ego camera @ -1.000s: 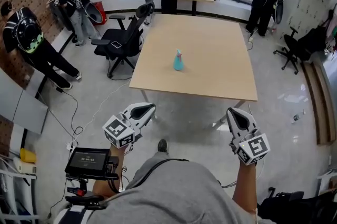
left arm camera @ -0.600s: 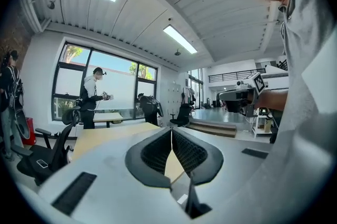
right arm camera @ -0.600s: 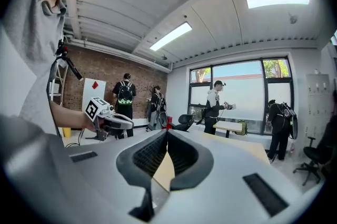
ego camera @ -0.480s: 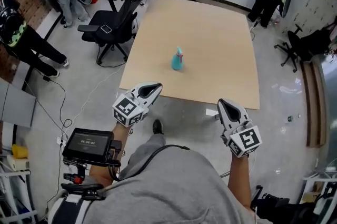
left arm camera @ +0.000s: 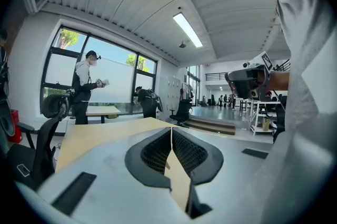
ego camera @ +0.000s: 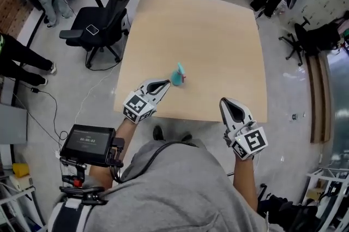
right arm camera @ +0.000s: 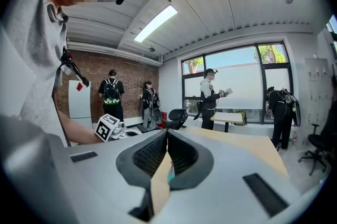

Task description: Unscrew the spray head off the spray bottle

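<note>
A small teal spray bottle with its spray head on stands upright on the wooden table, near the front edge. In the head view my left gripper is shut and empty, its tips just left of the bottle's base and close to it. My right gripper is shut and empty too, held over the table's front edge to the bottle's right. In the right gripper view a sliver of the teal bottle shows between the closed jaws. The left gripper view shows its jaws together over the tabletop, with no bottle visible.
A black office chair stands at the table's left side. A second chair sits off to the right. Several people stand by the windows and the brick wall. A small screen unit hangs at my left hip, and cables lie on the floor.
I have stepped toward the table. Both grippers have moved forward, from over the floor to the table's front edge, and the left one has come up beside the bottle. Both stay shut.
</note>
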A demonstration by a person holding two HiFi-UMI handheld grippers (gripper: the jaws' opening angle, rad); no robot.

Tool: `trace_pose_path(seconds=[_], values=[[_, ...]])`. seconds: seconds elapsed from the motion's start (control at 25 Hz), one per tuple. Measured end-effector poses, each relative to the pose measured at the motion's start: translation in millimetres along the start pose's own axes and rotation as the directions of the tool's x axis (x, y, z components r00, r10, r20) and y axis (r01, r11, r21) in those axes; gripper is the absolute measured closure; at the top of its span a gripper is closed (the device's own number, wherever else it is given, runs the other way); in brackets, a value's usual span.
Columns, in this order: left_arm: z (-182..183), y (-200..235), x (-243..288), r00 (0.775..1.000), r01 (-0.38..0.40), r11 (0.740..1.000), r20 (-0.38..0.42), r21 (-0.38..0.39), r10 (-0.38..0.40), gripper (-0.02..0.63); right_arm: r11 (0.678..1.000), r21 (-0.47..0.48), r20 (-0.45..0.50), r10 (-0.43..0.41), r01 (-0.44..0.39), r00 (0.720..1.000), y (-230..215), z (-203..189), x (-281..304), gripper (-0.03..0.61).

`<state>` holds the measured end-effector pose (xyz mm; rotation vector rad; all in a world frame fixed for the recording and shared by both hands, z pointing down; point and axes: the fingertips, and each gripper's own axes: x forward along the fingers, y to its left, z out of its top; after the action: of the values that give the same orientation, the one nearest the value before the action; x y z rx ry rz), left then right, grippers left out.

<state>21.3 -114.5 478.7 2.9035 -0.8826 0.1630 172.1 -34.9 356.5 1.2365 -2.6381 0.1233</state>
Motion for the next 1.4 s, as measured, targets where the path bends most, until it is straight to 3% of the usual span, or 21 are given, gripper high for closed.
trace_pose_path(seconds=[0.12,0.36,0.56,0.6,0.76,0.92,1.04,1.24,1.4], values=[[-5,17,19,1.000,-0.011,1.000,-0.005,-0.010,0.011,0.607,1.000,0.020,-0.012,0.022,-0.021,1.000,-27,-2,23,0.572],[-18,31,45,0.997,-0.079,0.996,-0.026,-0.036,0.078,0.607,0.989,0.005,-0.034,0.150,-0.150,0.988,-56,-4,59,0.572],[-62,55,73,0.988,-0.096,0.995,-0.124,-0.039,0.090,0.604,0.978,0.005,-0.047,0.208,-0.208,0.977,-85,0,88,0.573],[-75,61,80,0.986,-0.092,0.995,-0.141,-0.041,0.086,0.585,0.975,-0.001,-0.066,0.220,-0.220,0.973,-88,-4,95,0.572],[-127,62,110,0.977,-0.018,1.000,-0.210,0.001,0.018,0.310,0.970,0.009,-0.140,0.241,-0.242,0.960,-100,-18,112,0.572],[-182,63,138,0.958,0.076,0.995,-0.280,0.058,-0.057,0.174,0.974,0.018,-0.208,0.226,-0.227,0.952,-103,-32,137,0.572],[-205,76,160,0.956,0.109,0.989,-0.284,0.097,-0.077,0.114,0.981,0.024,-0.236,0.194,-0.194,0.952,-104,-42,160,0.572],[-198,63,187,0.960,0.141,0.979,-0.261,0.145,-0.099,0.056,0.988,0.028,-0.242,0.154,-0.152,0.958,-96,-38,152,0.572],[-201,42,202,0.939,0.224,0.962,-0.299,0.157,-0.170,0.049,0.992,0.044,-0.262,0.129,-0.122,0.956,-97,-36,139,0.572]])
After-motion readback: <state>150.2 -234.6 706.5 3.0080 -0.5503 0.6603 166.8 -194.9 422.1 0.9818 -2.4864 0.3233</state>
